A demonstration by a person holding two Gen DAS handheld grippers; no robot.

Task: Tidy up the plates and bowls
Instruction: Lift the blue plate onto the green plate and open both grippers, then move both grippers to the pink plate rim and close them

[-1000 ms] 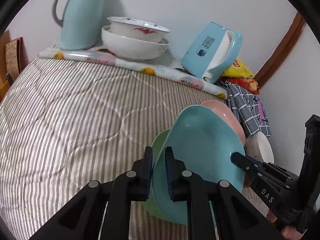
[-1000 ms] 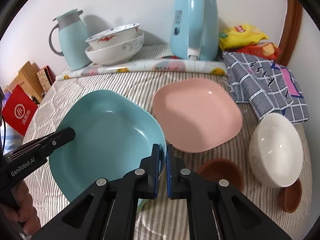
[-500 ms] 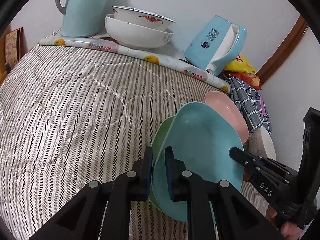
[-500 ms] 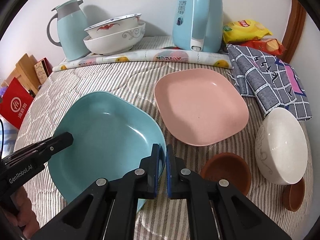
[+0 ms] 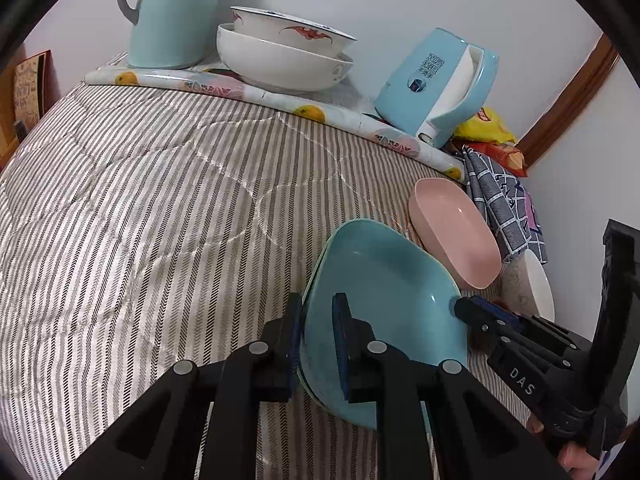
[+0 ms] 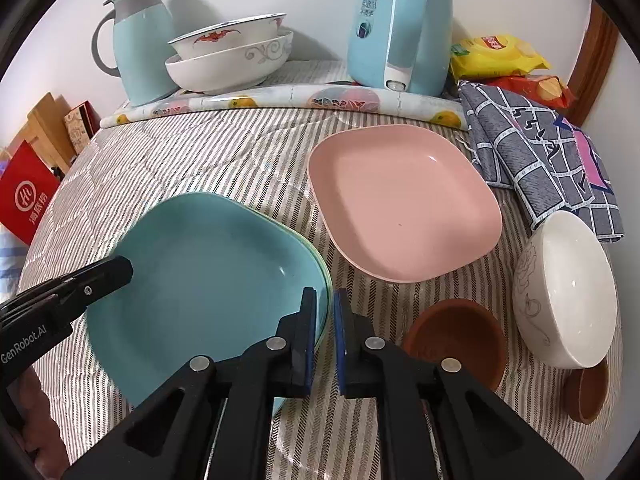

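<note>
A blue square plate (image 6: pixel 208 276) lies nested on a green plate (image 6: pixel 320 264) on the striped cloth; the green one shows only as a thin rim. My left gripper (image 5: pixel 316 328) is shut on the blue plate (image 5: pixel 384 300) at its left edge. My right gripper (image 6: pixel 325 320) is shut on the plate's right edge; it also shows in the left wrist view (image 5: pixel 460 304). A pink square plate (image 6: pixel 400 204) lies to the right, apart from the stack. A white bowl (image 6: pixel 568 288) and two brown bowls (image 6: pixel 456 340) lie at the right.
At the back stand a blue jug (image 6: pixel 140 44), two stacked white bowls (image 6: pixel 232 60) and a blue kettle (image 6: pixel 400 24) on a fruit-print mat (image 6: pixel 280 100). A checked cloth (image 6: pixel 536 152) and snack bags (image 6: pixel 496 52) lie at the right. A red box (image 6: pixel 28 196) stands left.
The blue plate has come down from its tilt and now rests flat on the green plate. Both grippers lowered with it and still hold its edges.
</note>
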